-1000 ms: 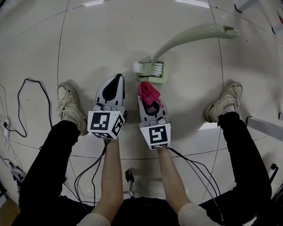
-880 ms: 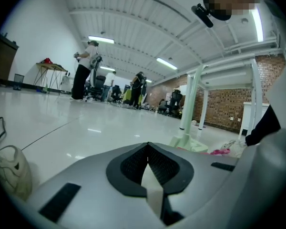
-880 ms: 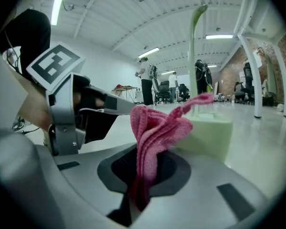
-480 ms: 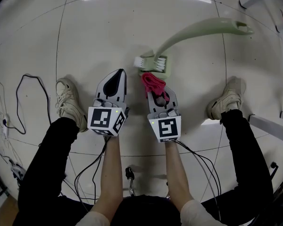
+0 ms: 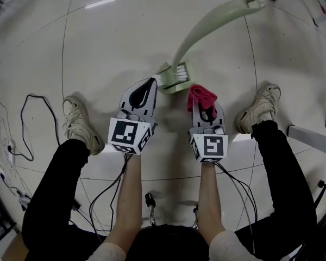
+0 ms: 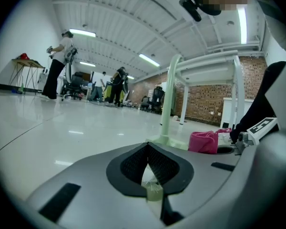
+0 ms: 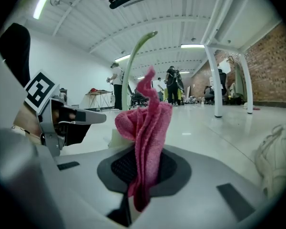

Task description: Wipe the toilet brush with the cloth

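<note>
toilet brush point(image 5: 175, 80): lay on floor, head nearest the tools
left tool point(image 5: 150, 84): closed, tip just beside brush head
right tool point(image 7: 143, 175): clamped pink cloth point(image 5: 201, 97)

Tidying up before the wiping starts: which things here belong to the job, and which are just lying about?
Job: toilet brush, pink cloth in the right gripper.
Lying about: black cable, white bar at the right edge.

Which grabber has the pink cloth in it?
The right gripper, on the right of the head view: its jaws pinch the crumpled pink cloth. The left gripper has its jaws shut, with no cloth in them.
</note>
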